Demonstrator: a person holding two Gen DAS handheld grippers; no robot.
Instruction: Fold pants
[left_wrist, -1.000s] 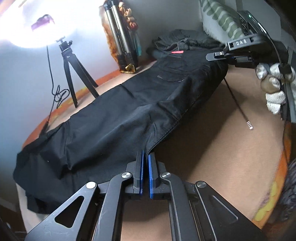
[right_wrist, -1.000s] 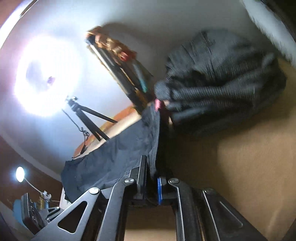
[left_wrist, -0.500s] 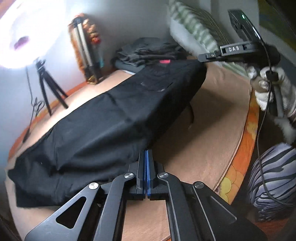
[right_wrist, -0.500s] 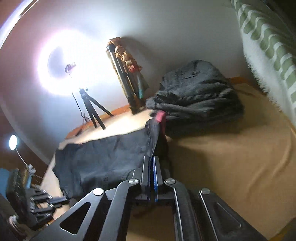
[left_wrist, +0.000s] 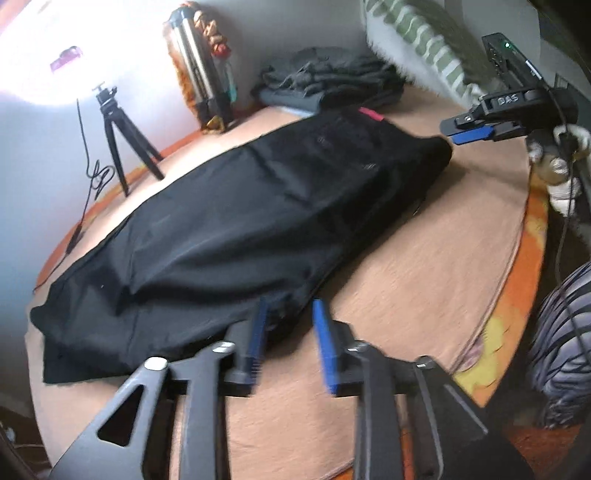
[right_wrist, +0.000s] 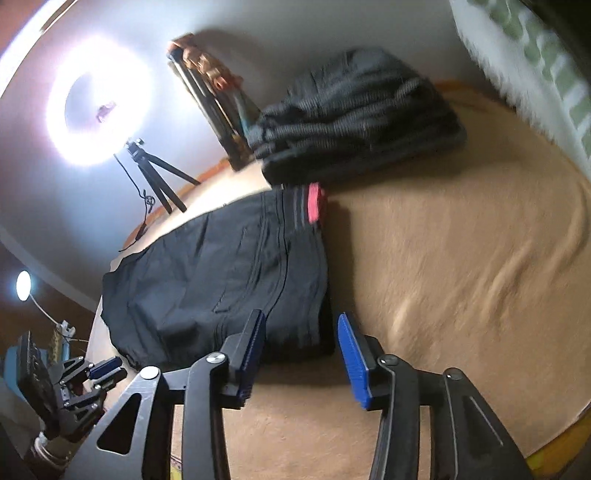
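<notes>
pants: black pants (left_wrist: 266, 206) lying flat on the bed (left_wrist: 424, 280), folded lengthwise with one leg over the other; red tag (left_wrist: 370, 114) at the waist end
pants vs left gripper: leg-side edge sits just ahead of the left gripper (left_wrist: 290, 332), partly behind its left finger; contact unclear, frame is motion-blurred
pants vs right gripper: waist corner lies just ahead of the right gripper (right_wrist: 301, 343), mostly to the left of its centreline; cloth not between the pads
left gripper: jaws spread wide, blue pads apart, holding nothing
right gripper: jaws spread wide, empty; also seen from the left wrist view at far right, beside the waist end, held by a gloved hand
bed: tan cover, orange patterned border (left_wrist: 532, 229) on the right edge of the left wrist view
beyond pants: stack of dark folded clothes (right_wrist: 354, 114) past the waist end, touching or nearly touching the tag end
far side: small black tripod (left_wrist: 118, 136) under a bright ring light (right_wrist: 96, 103); folded tripod bundle (left_wrist: 203, 77) leaning on the wall
right of clothes stack: green-striped pillow (left_wrist: 424, 40)
</notes>
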